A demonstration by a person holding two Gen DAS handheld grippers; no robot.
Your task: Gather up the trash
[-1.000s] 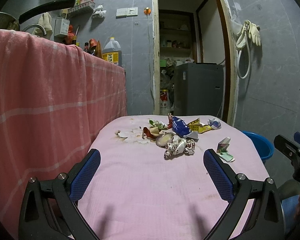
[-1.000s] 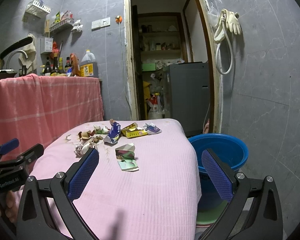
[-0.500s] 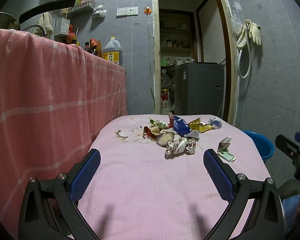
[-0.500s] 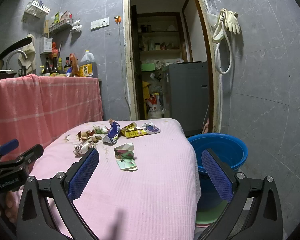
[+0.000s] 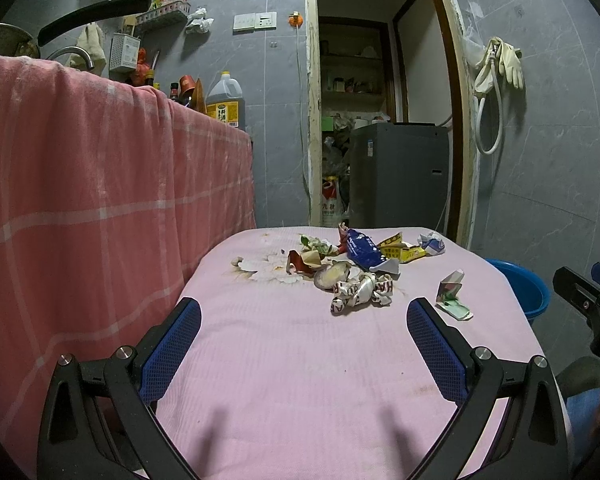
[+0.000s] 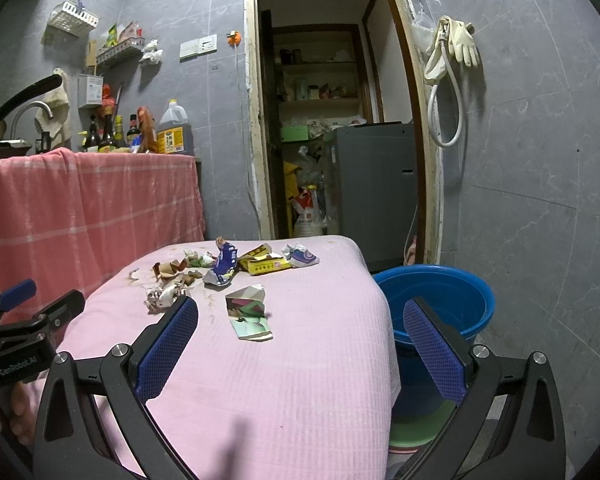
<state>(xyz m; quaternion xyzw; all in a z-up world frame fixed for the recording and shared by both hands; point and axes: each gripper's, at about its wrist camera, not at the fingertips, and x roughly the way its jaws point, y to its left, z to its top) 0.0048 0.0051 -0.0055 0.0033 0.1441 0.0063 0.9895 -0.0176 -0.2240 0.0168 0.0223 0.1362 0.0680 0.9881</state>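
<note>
A heap of trash lies at the far end of the pink-covered table (image 5: 300, 360): a blue wrapper (image 5: 364, 252), a yellow carton (image 5: 402, 250), a crumpled white-and-red wrapper (image 5: 360, 292) and a folded green carton (image 5: 452, 292) set apart to the right. The right wrist view shows the same green carton (image 6: 249, 312), blue wrapper (image 6: 223, 266) and yellow carton (image 6: 264, 265). My left gripper (image 5: 302, 340) hovers open over the near table, holding nothing. My right gripper (image 6: 300, 340) is open and empty near the table's right edge, beside the blue bucket (image 6: 440, 300).
A pink checked cloth (image 5: 80, 200) drapes a counter on the left with bottles and an oil jug (image 5: 224, 100). Behind the table is a doorway with a grey appliance (image 5: 396, 172). Rubber gloves and a hose (image 5: 496, 68) hang on the right wall.
Both views have shifted only slightly; the trash sits a little lower in the left wrist view. Neither gripper has taken hold of anything.
</note>
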